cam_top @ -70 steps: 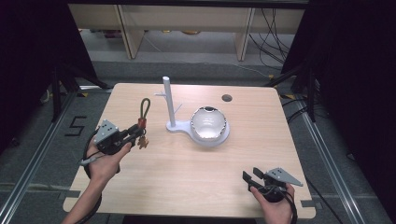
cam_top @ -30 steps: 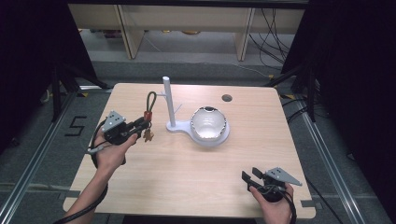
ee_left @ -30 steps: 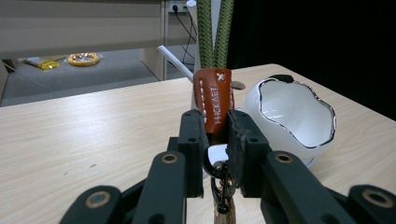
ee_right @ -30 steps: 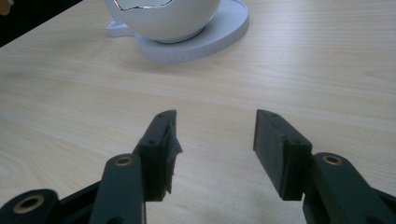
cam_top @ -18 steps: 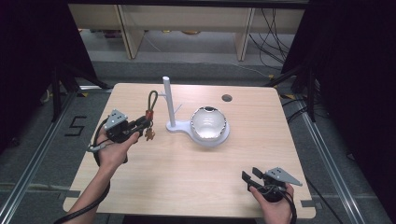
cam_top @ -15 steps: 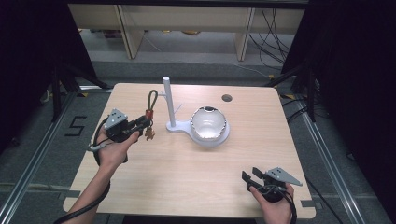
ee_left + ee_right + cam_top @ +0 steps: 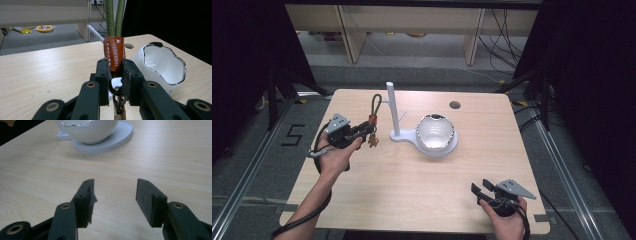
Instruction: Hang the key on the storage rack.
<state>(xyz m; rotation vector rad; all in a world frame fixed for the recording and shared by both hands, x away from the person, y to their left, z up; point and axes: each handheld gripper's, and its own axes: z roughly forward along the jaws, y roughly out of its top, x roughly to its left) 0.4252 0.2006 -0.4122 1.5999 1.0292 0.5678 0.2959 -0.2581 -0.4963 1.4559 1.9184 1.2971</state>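
Orange leather, stitched in white, sits pinched between the jaws of my left gripper (image 7: 115, 72): I have them clamped on the sleeve of a keychain (image 7: 114, 53). Its green cord loop (image 7: 375, 104) stands up from the sleeve, and a metal ring with a small wooden piece (image 7: 118, 113) hangs below the jaws. In the high view I hold the keychain above the left part of the wooden table (image 7: 412, 185), just beside the white post (image 7: 392, 107) of a stand. The stand's flat base carries a white bowl (image 7: 435, 132) with a wavy silver rim. My right gripper (image 7: 115, 195) rests at the table's near right edge, jaws apart, with bare wood between them and well apart from the bowl.
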